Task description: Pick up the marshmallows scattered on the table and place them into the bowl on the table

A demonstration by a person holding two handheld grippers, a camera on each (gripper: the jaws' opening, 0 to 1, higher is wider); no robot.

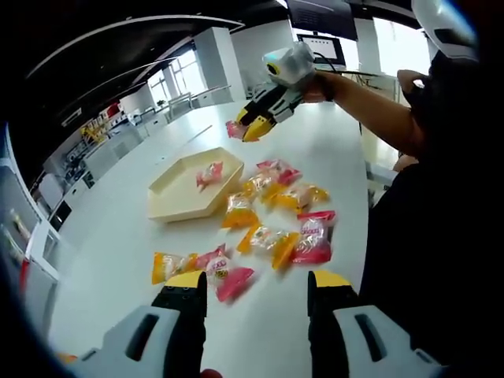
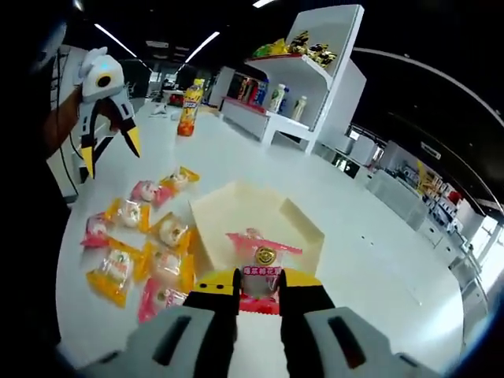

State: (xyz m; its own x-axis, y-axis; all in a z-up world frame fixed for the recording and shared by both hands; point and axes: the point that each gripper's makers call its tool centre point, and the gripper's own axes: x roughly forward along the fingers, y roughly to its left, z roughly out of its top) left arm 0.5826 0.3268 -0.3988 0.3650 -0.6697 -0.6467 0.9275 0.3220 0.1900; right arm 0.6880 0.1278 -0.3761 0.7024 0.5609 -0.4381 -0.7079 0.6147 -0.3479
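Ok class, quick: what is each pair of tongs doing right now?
Left tongs: open, holding nothing.
Right tongs: shut on a pink marshmallow packet.

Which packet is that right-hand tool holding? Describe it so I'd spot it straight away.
Start from the long white table and find the cream hexagonal tray beside the scattered marshmallow packets. The right gripper is shut on a pink packet, held up in front of the tray. Unlike the packets lying flat, it hangs off the table between yellow-tipped jaws.

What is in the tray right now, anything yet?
Not empty: one pink marshmallow packet lies in the tray; the right gripper holds another above it.
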